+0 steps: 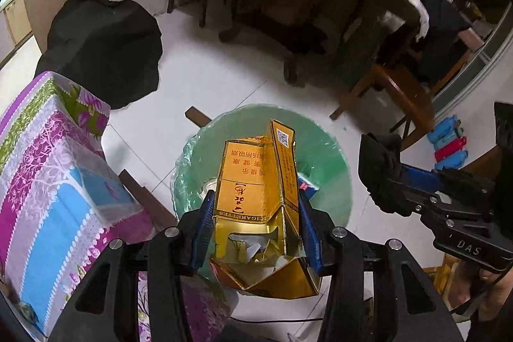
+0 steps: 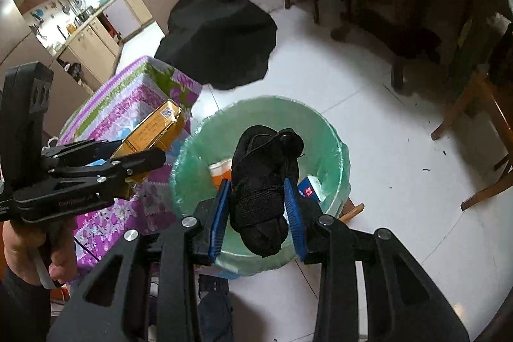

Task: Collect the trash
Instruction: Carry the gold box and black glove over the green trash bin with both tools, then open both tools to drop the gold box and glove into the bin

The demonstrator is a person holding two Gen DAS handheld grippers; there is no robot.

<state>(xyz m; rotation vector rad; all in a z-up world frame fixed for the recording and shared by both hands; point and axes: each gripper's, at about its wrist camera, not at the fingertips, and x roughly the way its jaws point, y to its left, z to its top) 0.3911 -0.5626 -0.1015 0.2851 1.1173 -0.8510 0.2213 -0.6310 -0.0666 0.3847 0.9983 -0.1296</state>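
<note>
Both wrist cameras look steeply down from close above a green-lined bin (image 1: 323, 149) on the white tiled floor (image 1: 205, 76). The left view looks along its fingers, bin at centre, right gripper (image 1: 380, 172) at 3 o'clock. The right view shares the bin (image 2: 333, 143), left gripper (image 2: 141, 156) at 9 o'clock.

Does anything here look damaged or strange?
Yes. The gold cigarette box held in the left gripper is torn open at its near end, with crumpled paper inside. The right gripper holds a bundled black cloth over the green-lined trash bin.
</note>
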